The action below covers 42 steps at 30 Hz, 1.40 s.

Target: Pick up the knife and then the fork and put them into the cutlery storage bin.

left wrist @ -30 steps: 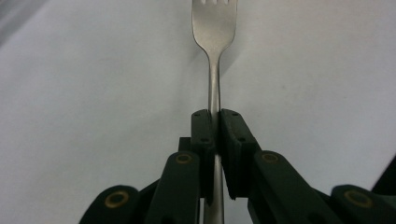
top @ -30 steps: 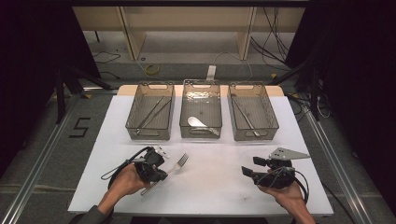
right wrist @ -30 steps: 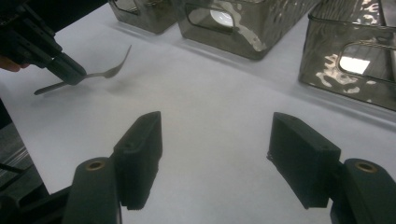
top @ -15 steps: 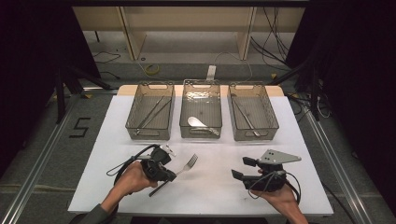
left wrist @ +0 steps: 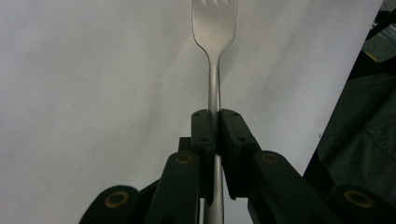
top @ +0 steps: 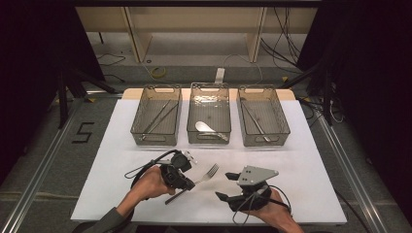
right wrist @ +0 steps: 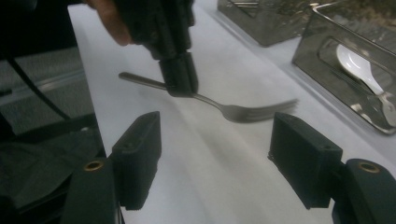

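Polished steel, the fork [top: 200,177] looks light, stiff and slippery to me, pinched mid-handle in my left claw [top: 187,183] above the white tabletop [top: 311,165], tines toward two o'clock; my right claw [top: 224,187] gapes wide beside it, best taking the free neck.

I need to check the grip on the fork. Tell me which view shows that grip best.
The left gripper view: the left gripper has its pads closed on the fork at the handle, tines ahead. The right gripper view shows the fork side-on and blurred. The high view shows the fork small, angled toward the bins.
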Available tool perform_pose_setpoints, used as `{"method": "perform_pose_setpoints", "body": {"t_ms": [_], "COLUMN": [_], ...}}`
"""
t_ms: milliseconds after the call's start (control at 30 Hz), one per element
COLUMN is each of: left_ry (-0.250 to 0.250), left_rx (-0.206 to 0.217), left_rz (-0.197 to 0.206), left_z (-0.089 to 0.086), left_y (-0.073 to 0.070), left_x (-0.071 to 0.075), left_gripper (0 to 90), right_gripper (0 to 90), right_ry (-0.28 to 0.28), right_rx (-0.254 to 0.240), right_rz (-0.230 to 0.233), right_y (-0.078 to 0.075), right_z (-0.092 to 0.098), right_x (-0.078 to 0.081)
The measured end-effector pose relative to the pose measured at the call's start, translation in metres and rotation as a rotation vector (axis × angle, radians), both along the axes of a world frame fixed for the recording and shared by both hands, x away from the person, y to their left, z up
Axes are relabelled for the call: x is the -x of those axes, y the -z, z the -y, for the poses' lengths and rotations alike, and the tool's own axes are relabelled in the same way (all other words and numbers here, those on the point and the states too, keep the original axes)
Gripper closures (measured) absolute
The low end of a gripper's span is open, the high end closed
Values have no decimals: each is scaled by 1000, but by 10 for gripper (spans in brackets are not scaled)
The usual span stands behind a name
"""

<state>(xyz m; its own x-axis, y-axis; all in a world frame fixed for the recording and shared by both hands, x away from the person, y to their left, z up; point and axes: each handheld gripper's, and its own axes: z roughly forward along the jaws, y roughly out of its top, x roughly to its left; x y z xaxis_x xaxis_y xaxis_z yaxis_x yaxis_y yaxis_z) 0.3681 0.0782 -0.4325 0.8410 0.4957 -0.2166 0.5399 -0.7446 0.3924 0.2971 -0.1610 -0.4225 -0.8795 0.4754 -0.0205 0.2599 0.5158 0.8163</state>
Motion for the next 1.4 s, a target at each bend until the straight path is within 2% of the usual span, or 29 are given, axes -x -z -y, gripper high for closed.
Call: {"method": "perform_pose_setpoints", "body": {"t_ms": [100,300,600,900,1167,1200,1233,1300,1400], "left_ry": [21,63,128,152,166,165,167,172,177], "left_rx": [-6,-22,-45,-49,-55,-54,-52,-50,-49], "left_rz": [-7,-29,-58,-76,-89,-88,-91,-94,-97], "left_z": [6,17,29,33,35,36,36,36,36], "left_y": [-1,-2,-3,-3,-4,-4,-4,-5,-5], "left_x": [0,2,4,6,7,7,8,8,7], "left_gripper": [836,836,836,836,836,836,836,836,835], "right_gripper": [357,358,426,524,626,634,645,659,688], "right_ry": [-35,-64,-131,-163,-192,-213,-200,-218,-234], "right_rx": [25,89,212,325,371,398,378,421,435], "right_rz": [10,36,119,188,232,247,236,267,268], "right_y": [1,7,16,27,31,31,33,34,36], "right_z": [-8,-20,-33,-40,-46,-46,-48,-48,-50], "right_x": [1,2,2,-1,-2,-3,-1,-2,-1]}}
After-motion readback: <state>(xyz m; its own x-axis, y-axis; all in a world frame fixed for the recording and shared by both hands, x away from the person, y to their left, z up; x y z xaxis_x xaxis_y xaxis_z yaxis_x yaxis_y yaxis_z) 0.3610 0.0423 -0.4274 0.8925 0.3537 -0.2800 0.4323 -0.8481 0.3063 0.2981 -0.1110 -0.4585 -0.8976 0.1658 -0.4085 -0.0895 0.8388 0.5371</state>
